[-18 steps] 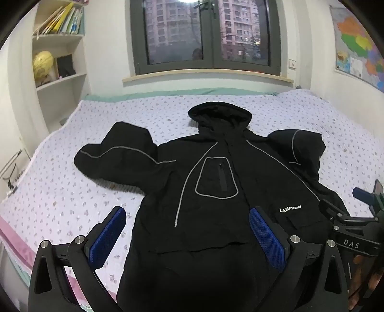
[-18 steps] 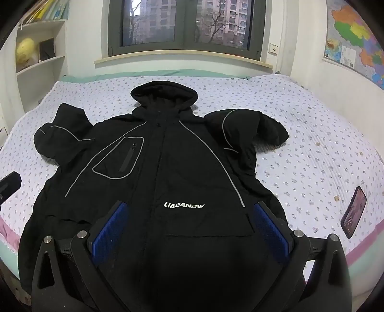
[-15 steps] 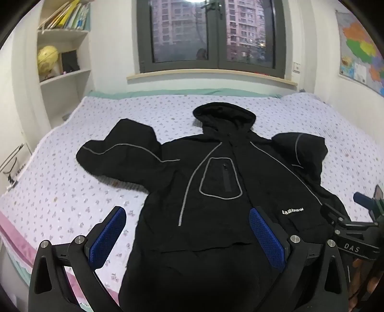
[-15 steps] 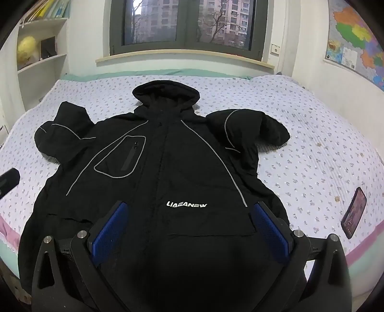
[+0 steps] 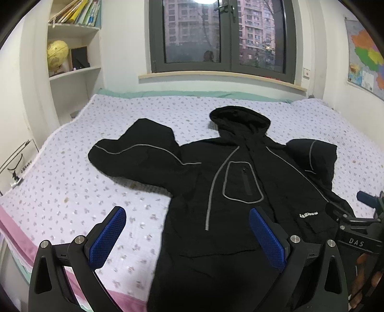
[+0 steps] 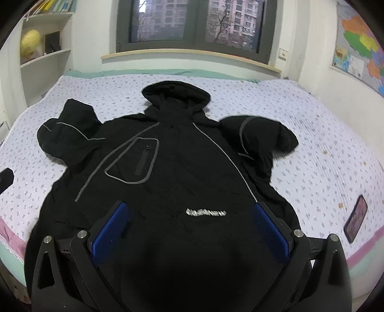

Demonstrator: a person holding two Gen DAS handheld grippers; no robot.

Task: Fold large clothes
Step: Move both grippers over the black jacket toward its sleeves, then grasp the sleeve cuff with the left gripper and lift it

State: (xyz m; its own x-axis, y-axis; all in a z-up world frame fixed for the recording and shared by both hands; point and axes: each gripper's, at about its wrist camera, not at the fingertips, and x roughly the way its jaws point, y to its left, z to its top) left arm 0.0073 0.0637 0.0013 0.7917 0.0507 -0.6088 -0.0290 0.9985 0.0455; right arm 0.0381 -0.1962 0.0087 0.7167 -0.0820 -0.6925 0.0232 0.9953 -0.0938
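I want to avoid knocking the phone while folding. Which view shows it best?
The right wrist view: the phone lies in plain sight on the bedspread, beside the jacket. The left wrist view does not show it.

Jacket lies flat on the bed, front up, hood at the far end toward the window. Right tongs sit over the jacket's near hem, wide apart, nothing between them. Left tongs straddle the jacket's left edge: left finger over bare bed, right finger over the jacket. One sleeve lies ahead-left of the left tongs, the other sleeve ahead-right of the right tongs. Phone on the bed right of the right tongs. Shelf far left, map on the right wall.
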